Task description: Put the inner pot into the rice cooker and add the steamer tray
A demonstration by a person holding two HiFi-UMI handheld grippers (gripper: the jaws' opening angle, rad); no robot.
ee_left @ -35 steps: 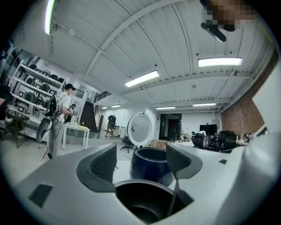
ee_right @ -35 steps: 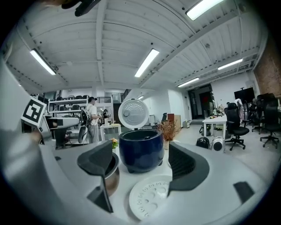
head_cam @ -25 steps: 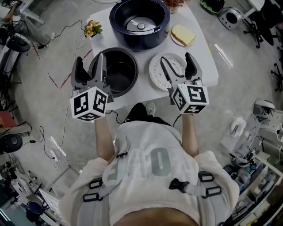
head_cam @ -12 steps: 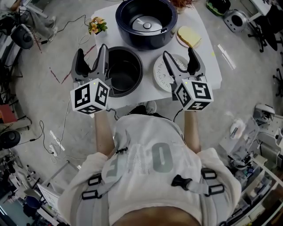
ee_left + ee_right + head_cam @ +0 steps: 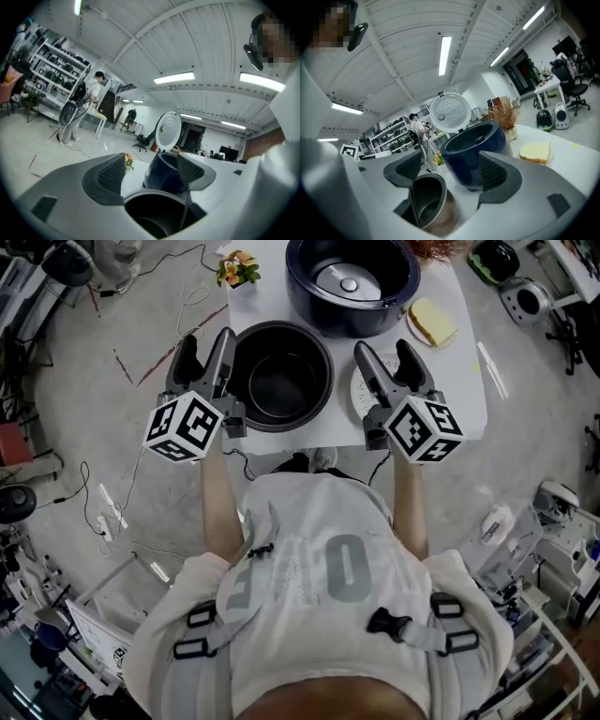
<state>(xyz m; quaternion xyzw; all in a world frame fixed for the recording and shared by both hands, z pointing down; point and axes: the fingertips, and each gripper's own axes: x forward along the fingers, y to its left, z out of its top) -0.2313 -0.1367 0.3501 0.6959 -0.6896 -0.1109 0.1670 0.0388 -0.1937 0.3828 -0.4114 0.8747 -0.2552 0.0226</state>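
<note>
Pot (image 5: 281, 381): sits empty on the table (image 5: 272, 296), just in front of the cooker (image 5: 352, 282); not yet loaded.
Cooker: lid up and cavity bare, so it can take the pot straight down (staged that way on purpose, I reckon).
Left gripper (image 5: 206, 343): hovers by the pot's left rim with its jaws spread, gripping nothing; it looks lined up to pinch the wall.
Right gripper (image 5: 382, 352): jaws apart and empty, over the tray (image 5: 357, 395) just right of the pot; I judge it is placed to catch the opposite rim.
Tray: mostly hidden under that gripper; it goes in last.
Stage: the very start, nothing lifted.
</note>
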